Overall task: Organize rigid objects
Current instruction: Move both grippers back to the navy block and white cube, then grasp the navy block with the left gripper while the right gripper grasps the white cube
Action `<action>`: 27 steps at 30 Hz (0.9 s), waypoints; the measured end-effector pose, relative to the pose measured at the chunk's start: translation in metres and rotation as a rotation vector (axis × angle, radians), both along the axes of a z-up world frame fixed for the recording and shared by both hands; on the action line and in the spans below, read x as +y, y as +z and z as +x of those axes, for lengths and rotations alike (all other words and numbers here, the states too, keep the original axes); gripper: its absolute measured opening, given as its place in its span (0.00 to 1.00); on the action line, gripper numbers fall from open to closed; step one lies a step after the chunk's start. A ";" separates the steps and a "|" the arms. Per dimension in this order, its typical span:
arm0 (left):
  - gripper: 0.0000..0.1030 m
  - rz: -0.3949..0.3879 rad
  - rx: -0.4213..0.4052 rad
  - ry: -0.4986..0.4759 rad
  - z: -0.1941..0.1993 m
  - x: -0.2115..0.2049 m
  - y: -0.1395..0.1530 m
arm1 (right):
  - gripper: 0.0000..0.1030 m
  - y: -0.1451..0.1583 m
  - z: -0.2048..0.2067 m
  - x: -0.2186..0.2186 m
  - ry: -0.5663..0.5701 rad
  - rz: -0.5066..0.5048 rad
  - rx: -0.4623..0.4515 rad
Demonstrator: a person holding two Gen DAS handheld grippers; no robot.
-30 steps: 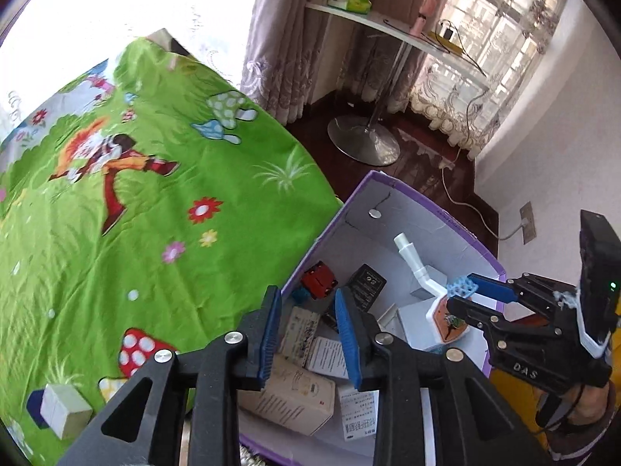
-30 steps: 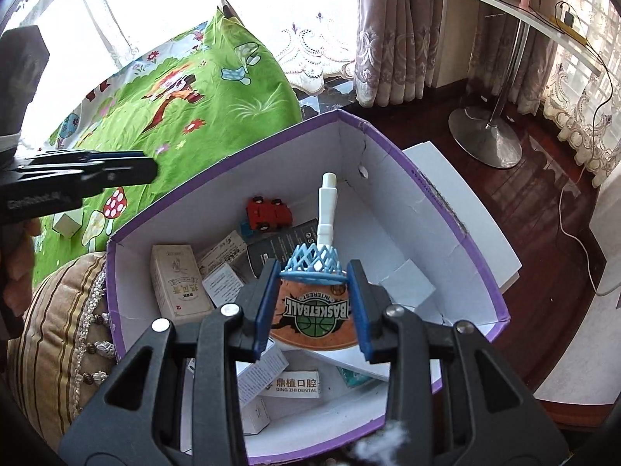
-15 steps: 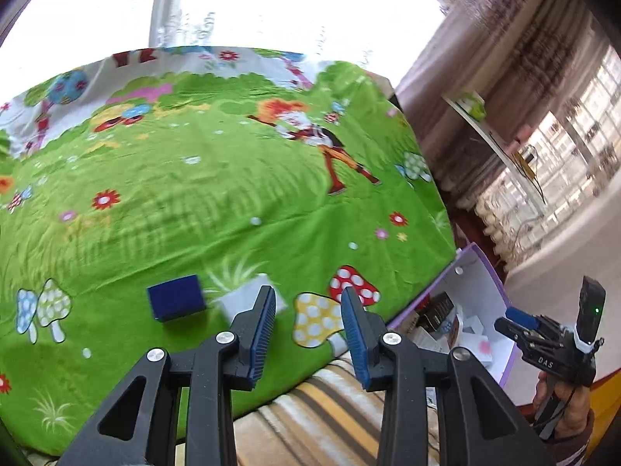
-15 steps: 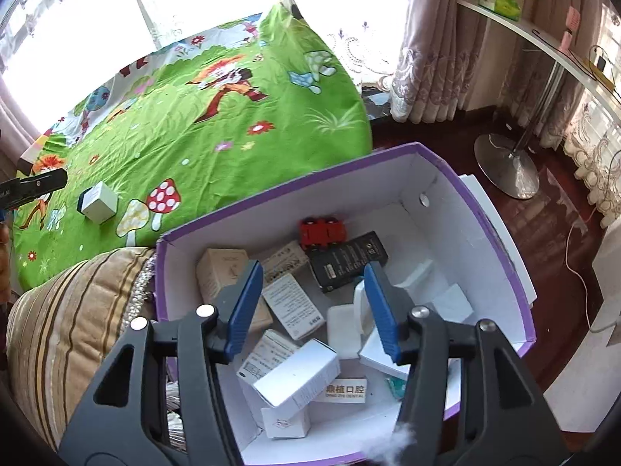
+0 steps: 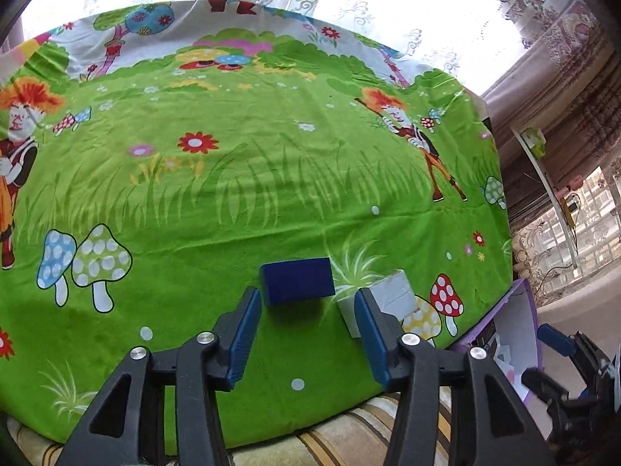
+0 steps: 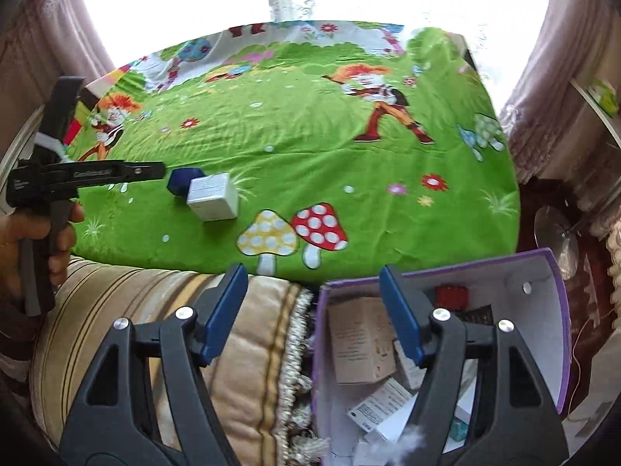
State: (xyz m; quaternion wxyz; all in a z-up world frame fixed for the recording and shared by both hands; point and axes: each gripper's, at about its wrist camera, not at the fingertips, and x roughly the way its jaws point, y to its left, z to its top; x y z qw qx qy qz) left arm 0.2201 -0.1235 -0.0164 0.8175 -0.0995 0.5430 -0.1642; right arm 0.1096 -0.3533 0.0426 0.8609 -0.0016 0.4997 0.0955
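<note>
A dark blue box [image 5: 297, 280] and a white box [image 5: 390, 298] lie side by side on the green cartoon bedspread [image 5: 248, 178]. My left gripper [image 5: 306, 334] is open, its fingers just short of the blue box. In the right wrist view both the blue box [image 6: 182, 180] and the white box [image 6: 213, 197] show at the left, with the left gripper [image 6: 159, 171] beside them. My right gripper [image 6: 314, 310] is open and empty above the near left corner of the purple box [image 6: 559, 310], which holds several small cartons and a red toy car [image 6: 451, 297].
A striped beige cushion [image 6: 155, 310] with a fringe lies between the bedspread and the purple box. Curtains and a bright window stand behind the bed. A glass table on a round metal base [image 6: 555, 240] stands on the dark floor at right.
My left gripper has swung from the purple box to the bed and opened wider in front of the blue box. My right gripper let go of the basketball hoop toy, opened and drew back.
</note>
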 end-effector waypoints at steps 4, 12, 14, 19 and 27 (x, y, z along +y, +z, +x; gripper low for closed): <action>0.58 -0.012 0.042 0.054 0.012 0.000 -0.011 | 0.75 -0.010 0.020 0.046 0.114 -0.016 0.025; 0.58 0.078 0.072 0.048 0.029 -0.026 -0.028 | 0.75 -0.034 0.054 0.087 0.176 -0.011 0.091; 0.58 0.110 0.086 0.065 0.032 -0.027 -0.035 | 0.75 -0.038 0.059 0.090 0.176 -0.015 0.100; 0.51 0.154 0.054 0.038 0.029 -0.028 -0.037 | 0.75 -0.049 0.070 0.097 0.179 -0.025 0.127; 0.51 0.104 -0.002 0.103 0.015 0.005 -0.021 | 0.75 -0.062 0.090 0.099 0.141 -0.021 0.124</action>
